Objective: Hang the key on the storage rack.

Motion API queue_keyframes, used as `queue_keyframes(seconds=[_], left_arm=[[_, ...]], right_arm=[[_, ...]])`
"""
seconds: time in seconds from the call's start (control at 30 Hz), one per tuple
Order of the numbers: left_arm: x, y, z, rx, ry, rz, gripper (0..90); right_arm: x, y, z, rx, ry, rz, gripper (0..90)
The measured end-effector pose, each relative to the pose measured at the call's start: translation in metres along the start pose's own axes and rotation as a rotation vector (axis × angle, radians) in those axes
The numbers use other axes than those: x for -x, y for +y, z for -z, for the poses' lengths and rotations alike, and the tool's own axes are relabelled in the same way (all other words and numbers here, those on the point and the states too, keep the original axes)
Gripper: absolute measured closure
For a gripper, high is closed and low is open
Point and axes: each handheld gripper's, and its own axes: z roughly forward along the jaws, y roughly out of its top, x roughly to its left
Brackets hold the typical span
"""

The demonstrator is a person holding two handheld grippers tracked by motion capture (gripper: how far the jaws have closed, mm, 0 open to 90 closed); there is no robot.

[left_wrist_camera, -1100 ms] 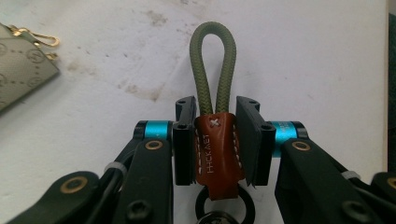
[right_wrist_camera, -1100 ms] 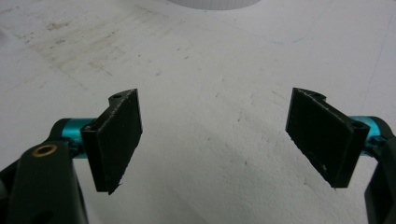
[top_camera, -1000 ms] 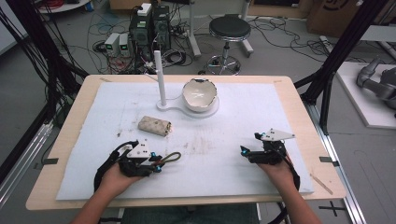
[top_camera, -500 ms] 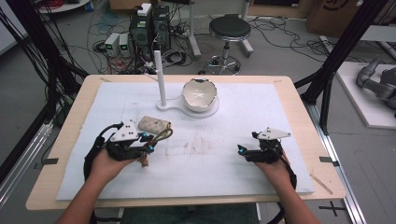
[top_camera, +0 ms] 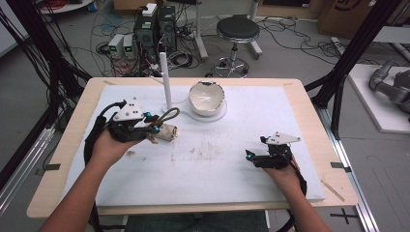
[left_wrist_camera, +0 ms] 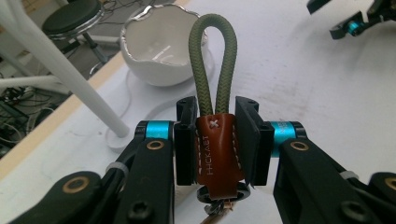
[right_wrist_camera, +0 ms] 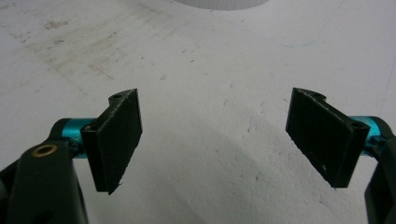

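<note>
Left claw is clamped on the brown leather tab of a key strap; jaws are pressed on both sides of the tab. An olive cord loop is seen rising straight out beyond the jaw tips. A bit of metal ring is glimpsed under the tab, details too small to tell. In the high view the left claw is held over the left half of the table, the cord loop arching just past its tips, and a pale cylindrical roll is seen right at the tips; whether it is touched cannot be told. Ahead of the left claw, a white bowl with a jagged rim is set on a round white base, with a white upright post beside it.

Right claw is spread wide, nothing between the jaws, only the white mat beneath. In the high view the right claw is placed low on the right side of the mat, well apart from the left claw and the bowl.
</note>
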Motion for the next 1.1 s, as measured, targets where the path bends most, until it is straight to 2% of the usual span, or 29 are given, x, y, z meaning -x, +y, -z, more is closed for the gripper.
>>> queue_keyframes(seconds=[0.2, 0.37, 0.53, 0.7, 0.83, 0.93, 1.1], left_arm=[[-0.017, 0.016, 0.001, -0.004, 0.019, -0.010, 69.8], [-0.032, 0.024, -0.001, -0.007, 0.038, 0.000, 69.9], [-0.052, 0.035, 0.003, -0.001, 0.089, 0.020, 69.9], [-0.069, 0.042, 0.003, -0.023, 0.127, 0.039, 69.9], [-0.074, 0.042, -0.002, -0.041, 0.136, 0.047, 69.8], [-0.081, 0.041, -0.011, -0.059, 0.168, 0.055, 69.8], [-0.085, 0.041, -0.019, -0.077, 0.189, 0.056, 69.8]], right_arm=[[0.002, 0.000, -0.001, -0.003, 0.000, -0.009, 18.8], [0.002, 0.000, -0.002, 0.000, 0.005, -0.005, 18.8], [0.006, 0.000, 0.000, 0.002, -0.008, -0.012, 18.8], [0.009, -0.001, 0.002, 0.006, -0.016, -0.018, 18.8], [0.010, -0.001, 0.002, 0.009, -0.020, -0.025, 18.8], [0.010, -0.002, 0.002, 0.008, -0.023, -0.029, 18.8], [0.011, -0.002, 0.003, 0.007, -0.027, -0.033, 18.8]])
